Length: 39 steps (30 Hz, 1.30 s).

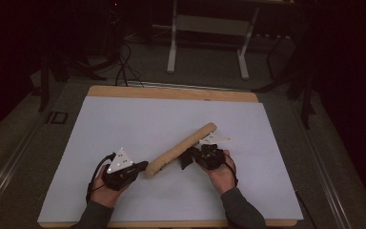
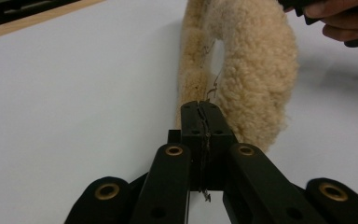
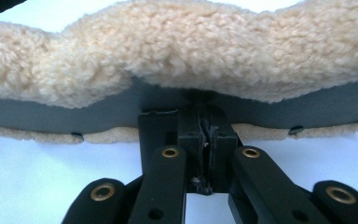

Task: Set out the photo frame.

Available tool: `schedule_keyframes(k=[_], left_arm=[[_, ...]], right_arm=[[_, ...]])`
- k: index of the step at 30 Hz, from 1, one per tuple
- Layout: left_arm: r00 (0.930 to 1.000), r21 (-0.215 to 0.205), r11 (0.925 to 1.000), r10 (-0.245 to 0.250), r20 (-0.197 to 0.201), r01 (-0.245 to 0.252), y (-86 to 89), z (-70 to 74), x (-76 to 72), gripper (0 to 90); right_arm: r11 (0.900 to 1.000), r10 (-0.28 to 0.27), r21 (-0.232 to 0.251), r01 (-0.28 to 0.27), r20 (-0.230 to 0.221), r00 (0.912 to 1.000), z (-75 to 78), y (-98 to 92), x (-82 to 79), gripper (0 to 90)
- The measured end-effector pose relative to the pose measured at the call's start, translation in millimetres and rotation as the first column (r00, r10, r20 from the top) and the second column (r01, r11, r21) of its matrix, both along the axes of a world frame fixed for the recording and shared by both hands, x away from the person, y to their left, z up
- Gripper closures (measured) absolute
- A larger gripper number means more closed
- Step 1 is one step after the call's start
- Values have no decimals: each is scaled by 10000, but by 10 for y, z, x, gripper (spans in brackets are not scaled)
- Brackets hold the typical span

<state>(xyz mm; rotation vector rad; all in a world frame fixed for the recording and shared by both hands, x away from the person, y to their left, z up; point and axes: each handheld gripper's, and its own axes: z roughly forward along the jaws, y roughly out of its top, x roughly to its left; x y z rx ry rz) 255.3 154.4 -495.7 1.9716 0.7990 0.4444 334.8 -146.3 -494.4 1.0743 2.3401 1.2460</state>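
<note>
Left gripper [image 1: 142,166] and right gripper [image 1: 187,157] point inward toward each other, jaws closed.

Dim light is leaving the room [image 1: 24,43] mostly dark, brightening only the table [image 1: 124,119], whose white sheet is covering all but a wooden strip [image 1: 171,92] along the far edge. Beyond that edge a grey floor [image 1: 209,71] is stretching away. A white-legged frame [image 1: 209,33] is standing on it, and black cables [image 1: 124,67] are trailing near the far left corner.
</note>
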Motion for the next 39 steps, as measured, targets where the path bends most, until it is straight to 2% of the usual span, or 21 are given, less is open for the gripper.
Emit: schedule_keyframes(k=[7, 29, 39], left_arm=[[9997, 218, 9995, -220, -56, 221, -83, -35, 6, 899], [9940, 83, 9940, -1088, -112, 1089, -318, -60, -60, 900], [9905, 96, 9905, -1371, -82, 1372, -422, -72, -97, 900]], right_arm=[[9999, 117, 23, -117, -19, 9999, 6, 38, -5, 867], [9993, 367, 72, -366, -121, 9993, -17, 87, -25, 869], [9984, 475, 320, -466, -255, 9985, -43, 100, -46, 885]])
